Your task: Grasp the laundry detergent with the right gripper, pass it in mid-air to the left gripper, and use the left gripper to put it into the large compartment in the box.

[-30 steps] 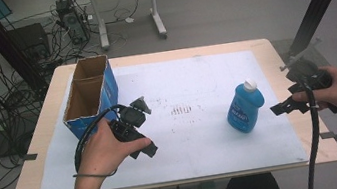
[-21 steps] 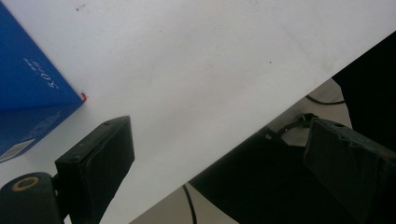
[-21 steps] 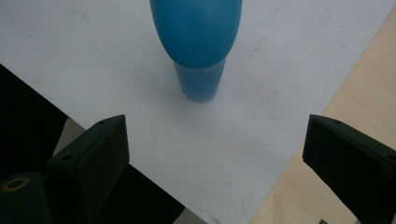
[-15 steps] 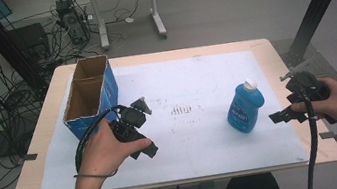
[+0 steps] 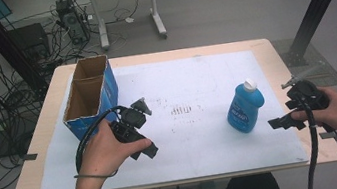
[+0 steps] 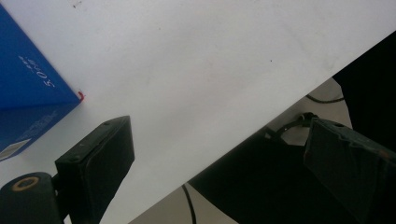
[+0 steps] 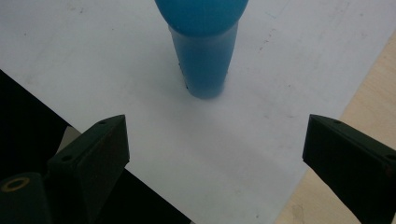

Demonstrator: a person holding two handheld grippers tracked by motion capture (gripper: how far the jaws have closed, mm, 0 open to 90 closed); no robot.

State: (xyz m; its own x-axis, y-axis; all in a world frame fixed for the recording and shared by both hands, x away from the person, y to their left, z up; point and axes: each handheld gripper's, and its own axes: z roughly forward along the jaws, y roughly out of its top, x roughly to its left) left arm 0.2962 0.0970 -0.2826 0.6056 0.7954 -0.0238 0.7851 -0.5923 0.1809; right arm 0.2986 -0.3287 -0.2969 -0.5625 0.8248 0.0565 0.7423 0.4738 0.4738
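Note:
A blue bottle (image 5: 244, 109) with a white cap stands on the white sheet (image 5: 190, 81), right of centre. My right gripper (image 5: 283, 102) is open just to its right, jaws spread wide and pointing at it. The right gripper view shows the bottle (image 7: 203, 60) ahead of the open right gripper (image 7: 215, 121), not touching it. My left gripper (image 5: 148, 127) is open at the left front, held beside a blue cardboard box (image 5: 88, 94). In the left gripper view the left gripper (image 6: 217, 128) holds nothing, with the box's corner (image 6: 28, 88) at the left.
The box is open at the top and stands at the table's left side. The wooden table edge (image 5: 300, 75) runs close behind the right hand. Cables trail from both grippers toward the front edge. The sheet's front edge (image 6: 243, 135) lies under the left gripper.
My right gripper has shifted a little left and toward the front edge, closer to the bottle. The left gripper, bottle and box have not moved.

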